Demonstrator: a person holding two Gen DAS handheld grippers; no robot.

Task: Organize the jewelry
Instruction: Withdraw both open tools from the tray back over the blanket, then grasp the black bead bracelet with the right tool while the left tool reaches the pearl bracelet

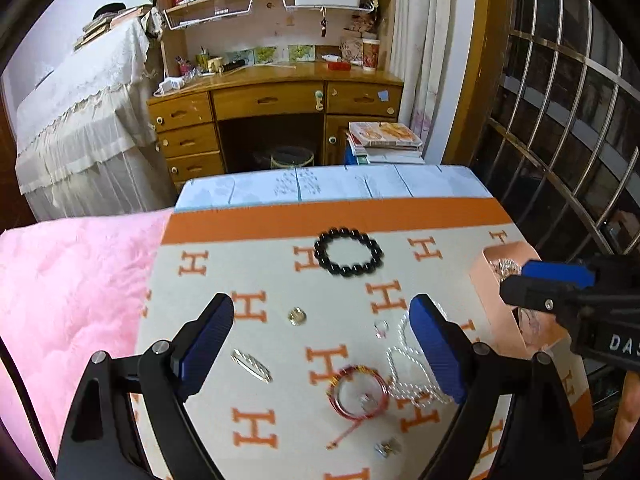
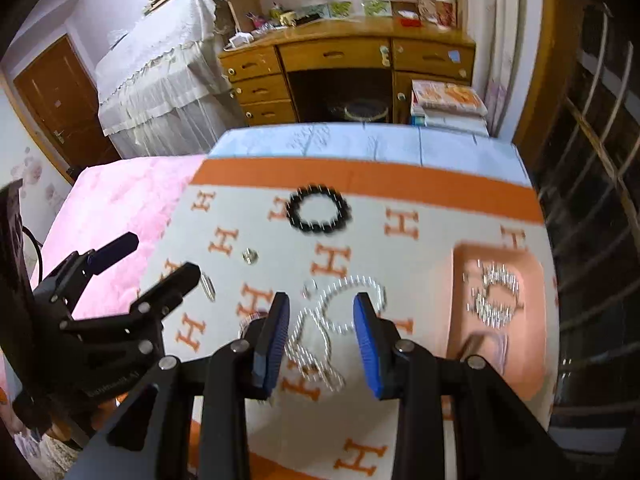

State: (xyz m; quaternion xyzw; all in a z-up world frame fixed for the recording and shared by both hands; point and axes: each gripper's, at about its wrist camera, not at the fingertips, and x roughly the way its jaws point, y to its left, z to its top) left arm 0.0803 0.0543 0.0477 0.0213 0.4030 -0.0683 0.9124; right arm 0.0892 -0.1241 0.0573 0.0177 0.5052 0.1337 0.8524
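The right gripper (image 2: 322, 338), jaws partly open and empty, hovers over the pearl necklace (image 2: 340, 312) lying on the H-patterned cloth (image 2: 440, 240) beside the pink tray (image 2: 458, 300); it likely must descend and pinch a strand. The left gripper (image 1: 324, 350) is wide open, holding nothing. Motion blur obscures the tray's contents.

Right gripper (image 2: 322, 336) jaws apart, empty, hovering over pearl necklace (image 2: 340, 312) lying between them. Peach tray (image 2: 460, 300) right of jaws, silver bracelet (image 2: 496, 294) inside. Black bead bracelet (image 2: 318, 210) ahead. Left gripper (image 2: 160, 256) far left.
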